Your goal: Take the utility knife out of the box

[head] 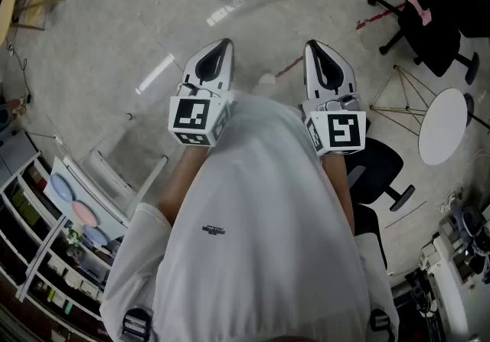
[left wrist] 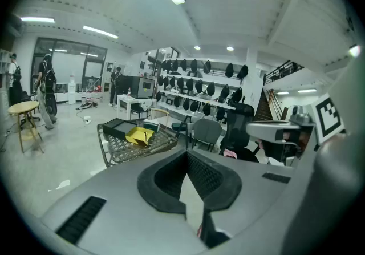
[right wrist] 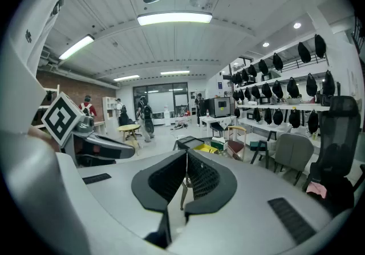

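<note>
My left gripper [head: 223, 45] and right gripper [head: 313, 47] are held side by side in front of my white shirt, both pointing forward over the bare floor. Each is shut with nothing between its jaws. Ahead stands a dark mesh table [left wrist: 117, 148] with an open yellow box [left wrist: 138, 136] next to a black box [left wrist: 118, 128]. The right gripper view shows the same yellow box [right wrist: 206, 148] and black box [right wrist: 188, 142] just past my right gripper [right wrist: 186, 154]. No utility knife can be made out at this distance. My left gripper [left wrist: 186, 152] is far from the table.
Shelves [head: 42, 252] stand low at the left, with a round white table [head: 442, 126] and black office chairs [head: 438, 23] to the right. Grey chairs [left wrist: 205, 133], a small round wooden table [left wrist: 24, 109] and several people stand farther off in the room.
</note>
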Demonstrator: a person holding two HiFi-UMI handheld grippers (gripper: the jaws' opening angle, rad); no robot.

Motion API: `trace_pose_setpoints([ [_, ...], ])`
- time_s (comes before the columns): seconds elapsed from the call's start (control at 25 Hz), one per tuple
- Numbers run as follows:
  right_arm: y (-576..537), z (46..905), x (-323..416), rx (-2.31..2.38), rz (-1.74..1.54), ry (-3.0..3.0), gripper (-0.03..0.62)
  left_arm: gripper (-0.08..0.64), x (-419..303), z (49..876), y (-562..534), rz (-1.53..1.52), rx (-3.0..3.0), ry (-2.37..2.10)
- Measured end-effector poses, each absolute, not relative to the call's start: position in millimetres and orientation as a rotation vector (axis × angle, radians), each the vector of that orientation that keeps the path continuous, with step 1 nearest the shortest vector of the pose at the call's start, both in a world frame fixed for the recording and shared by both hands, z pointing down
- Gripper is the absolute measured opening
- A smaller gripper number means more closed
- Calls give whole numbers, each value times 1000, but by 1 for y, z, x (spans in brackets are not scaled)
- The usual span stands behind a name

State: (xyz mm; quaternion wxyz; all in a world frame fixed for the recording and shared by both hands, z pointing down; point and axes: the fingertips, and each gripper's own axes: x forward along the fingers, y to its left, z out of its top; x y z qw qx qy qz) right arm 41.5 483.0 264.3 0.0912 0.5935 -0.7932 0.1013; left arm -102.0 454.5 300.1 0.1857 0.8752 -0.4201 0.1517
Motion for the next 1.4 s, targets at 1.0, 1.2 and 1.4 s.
trace_pose_setpoints([
  [1.0, 508, 254, 60, 1753, 193, -2448, 0, 2, -69, 265, 497, 393, 2564, -1274],
  [1.2, 497, 254, 70, 1747, 202, -2440, 0, 2, -64, 264, 486, 389, 2550, -1276],
  [1.4, 484, 256, 75, 1732, 203, -2428, 0, 2, -64, 264, 469, 369, 2536, -1271],
])
